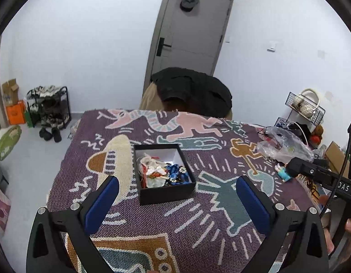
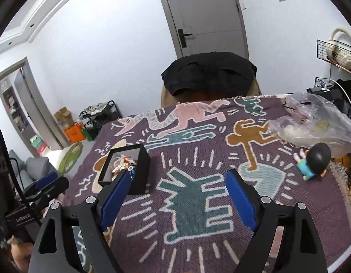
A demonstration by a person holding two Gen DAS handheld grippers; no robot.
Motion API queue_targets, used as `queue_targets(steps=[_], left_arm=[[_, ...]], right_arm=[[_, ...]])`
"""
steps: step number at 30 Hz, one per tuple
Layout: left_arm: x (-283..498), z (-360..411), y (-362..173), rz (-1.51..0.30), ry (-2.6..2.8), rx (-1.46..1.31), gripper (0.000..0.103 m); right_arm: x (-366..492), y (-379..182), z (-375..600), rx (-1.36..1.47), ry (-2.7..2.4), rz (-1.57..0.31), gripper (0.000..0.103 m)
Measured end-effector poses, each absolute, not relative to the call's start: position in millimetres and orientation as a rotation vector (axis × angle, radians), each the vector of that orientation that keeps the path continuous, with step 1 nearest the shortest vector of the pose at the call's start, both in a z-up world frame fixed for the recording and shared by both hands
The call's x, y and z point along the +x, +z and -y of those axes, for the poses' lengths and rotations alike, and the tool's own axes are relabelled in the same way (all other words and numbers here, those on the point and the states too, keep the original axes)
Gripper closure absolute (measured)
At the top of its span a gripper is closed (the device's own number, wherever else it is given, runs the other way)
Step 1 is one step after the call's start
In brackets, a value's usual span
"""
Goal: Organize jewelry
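A black open box (image 1: pixel 166 188) with a white lining sits on the patterned purple cloth (image 1: pixel 198 227). Inside lies a heap of jewelry (image 1: pixel 163 173): white, red and blue pieces. My left gripper (image 1: pixel 177 182) stands open above the cloth, its blue pads wide on either side of the box's near end without touching it. In the right wrist view the same box (image 2: pixel 139 175) is at the left, just beyond the left blue pad. My right gripper (image 2: pixel 179 179) is open and empty over the teal figure on the cloth.
A small figurine (image 2: pixel 313 162) with dark hair and a clear plastic bag (image 2: pixel 316 125) lie at the right of the table. A chair with a black jacket (image 1: pixel 193 91) stands behind the table. Wire racks (image 1: pixel 306 107) are at the right, a shoe rack (image 1: pixel 49 107) at the left.
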State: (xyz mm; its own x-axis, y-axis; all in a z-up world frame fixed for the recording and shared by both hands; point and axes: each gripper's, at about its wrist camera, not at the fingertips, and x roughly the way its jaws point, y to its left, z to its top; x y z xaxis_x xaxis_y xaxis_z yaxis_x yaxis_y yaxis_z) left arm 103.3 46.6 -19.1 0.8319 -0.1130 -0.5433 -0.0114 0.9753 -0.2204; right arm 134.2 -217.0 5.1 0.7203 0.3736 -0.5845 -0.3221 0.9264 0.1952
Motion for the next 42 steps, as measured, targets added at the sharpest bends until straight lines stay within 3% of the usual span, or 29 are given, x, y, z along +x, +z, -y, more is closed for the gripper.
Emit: queue_targets(steps=[3, 16, 42], left_arm=[[95, -40, -10, -0.567, -0.055, -0.197, 0.0], [56, -17, 16, -0.499, -0.098, -0.126, 0.0], [43, -17, 15, -0.519, -0.082, -0.117, 0.0]], right_arm=[[123, 11, 225, 0.084, 0.384, -0.648, 0.001], [82, 13, 252, 0.088, 0.369, -0.635, 0.001], [70, 6, 259, 0.1, 0.381, -0.633, 0.001]])
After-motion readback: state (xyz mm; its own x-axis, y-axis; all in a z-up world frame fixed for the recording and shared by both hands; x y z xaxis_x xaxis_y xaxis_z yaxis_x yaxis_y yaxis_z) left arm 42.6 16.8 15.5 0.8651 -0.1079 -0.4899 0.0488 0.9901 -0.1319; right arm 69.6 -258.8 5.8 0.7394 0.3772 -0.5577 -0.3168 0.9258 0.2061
